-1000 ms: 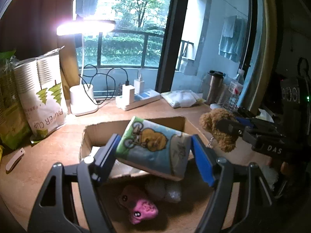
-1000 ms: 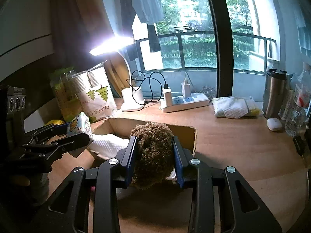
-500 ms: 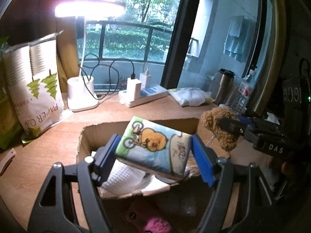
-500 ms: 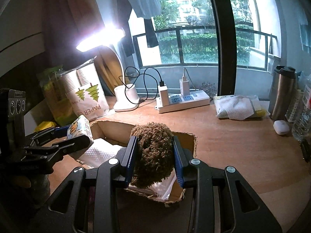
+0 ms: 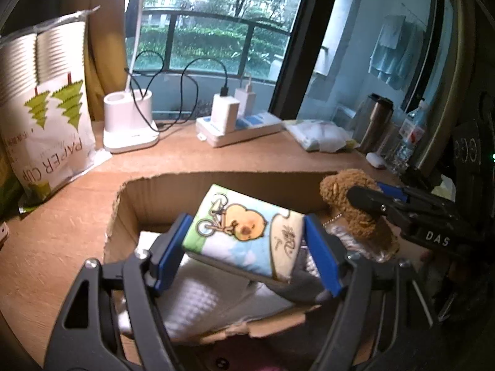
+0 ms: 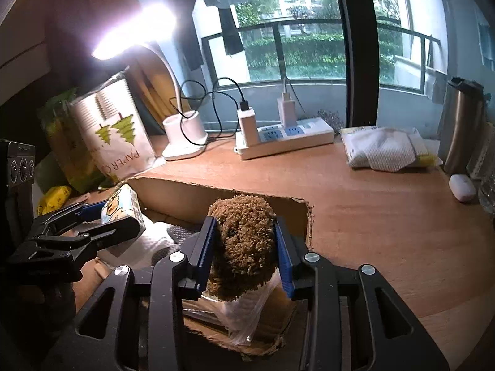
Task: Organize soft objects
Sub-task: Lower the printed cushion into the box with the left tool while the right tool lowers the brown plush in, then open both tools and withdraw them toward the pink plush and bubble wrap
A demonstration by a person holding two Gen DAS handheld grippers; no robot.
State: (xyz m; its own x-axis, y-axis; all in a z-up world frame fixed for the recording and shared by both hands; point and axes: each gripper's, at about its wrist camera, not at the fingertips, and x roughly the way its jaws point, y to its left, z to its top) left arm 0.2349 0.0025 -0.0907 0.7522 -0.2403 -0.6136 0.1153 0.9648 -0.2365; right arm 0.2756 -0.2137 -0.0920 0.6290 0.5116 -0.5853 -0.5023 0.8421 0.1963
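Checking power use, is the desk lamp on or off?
On. The desk lamp head glares bright white above its base.

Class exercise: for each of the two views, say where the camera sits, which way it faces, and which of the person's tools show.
Left wrist: behind the left tool, facing the window; it grips a tissue pack; the right tool shows.
Right wrist: behind the right tool, gripping a brown plush; the left tool shows.
Shared: cardboard box, power strip.
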